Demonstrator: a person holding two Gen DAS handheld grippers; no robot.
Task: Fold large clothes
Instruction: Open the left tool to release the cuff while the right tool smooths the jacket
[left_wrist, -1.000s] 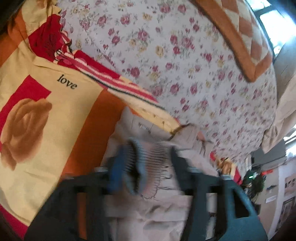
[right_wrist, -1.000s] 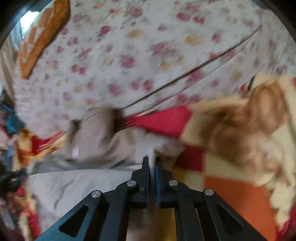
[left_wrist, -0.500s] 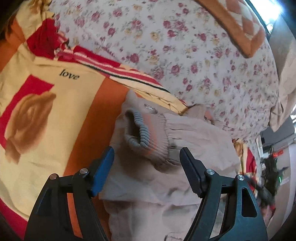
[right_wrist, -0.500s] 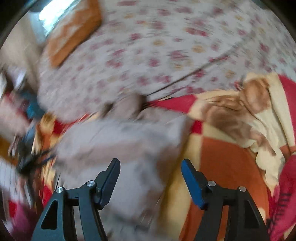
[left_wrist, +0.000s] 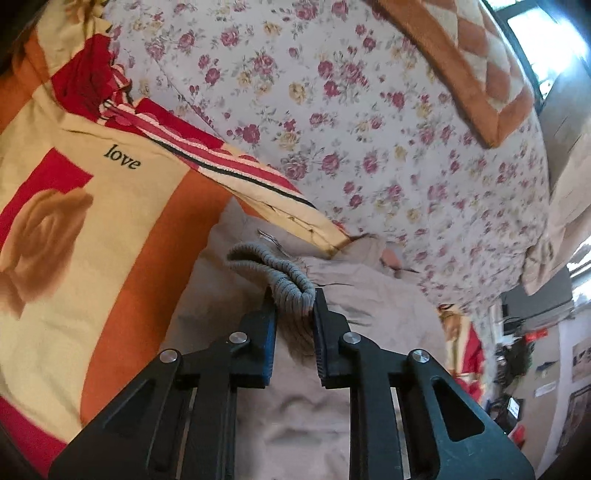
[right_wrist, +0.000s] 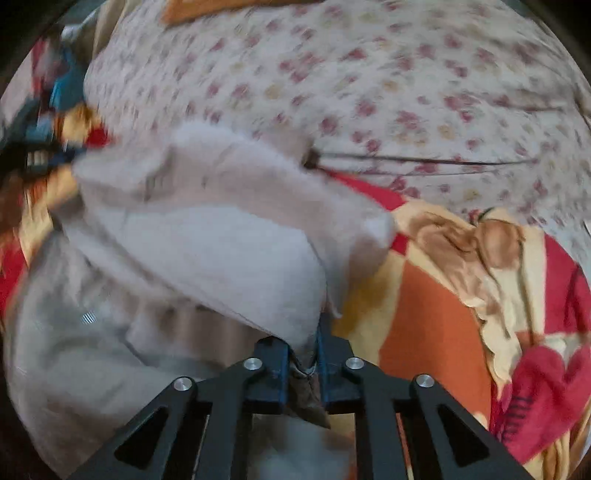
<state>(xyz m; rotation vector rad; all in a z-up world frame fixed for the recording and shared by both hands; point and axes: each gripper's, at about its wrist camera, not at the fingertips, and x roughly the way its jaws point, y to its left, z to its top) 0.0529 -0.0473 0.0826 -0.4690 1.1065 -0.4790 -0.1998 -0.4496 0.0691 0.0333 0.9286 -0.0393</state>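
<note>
1. Left gripper (left_wrist: 291, 295): jaws clamped on the grey ribbed knit cuff (left_wrist: 282, 275) of the pale beige cloth garment (left_wrist: 306, 402). The cuff bunches into a roll between the pads, so the bite looks thick and secure.
2. Right gripper (right_wrist: 301, 341): jaws closed on a lifted corner of the same garment (right_wrist: 207, 240). Fabric billows up and away from the tips; the view is motion-blurred, so the exact layer count in the pinch cannot be told.
3. Garment position: lies on the orange, cream and red rose-print blanket (left_wrist: 74, 236), partly raised, with its far edge near the white bedsheet with small red flowers (left_wrist: 369, 129).
4. Step in hand, by my reading: carrying a held edge across to make a fold.
5. Doing it well: move both grippers level and together, hold the cloth taut between them, and lay the edge down flat before releasing.
6. Risk: the blanket's striped red border (left_wrist: 207, 147) sits close to the cuff; a low carry may drag it along.
7. Orange and cream checked cushion (left_wrist: 476, 70) lies well apart, out of the way.
</note>
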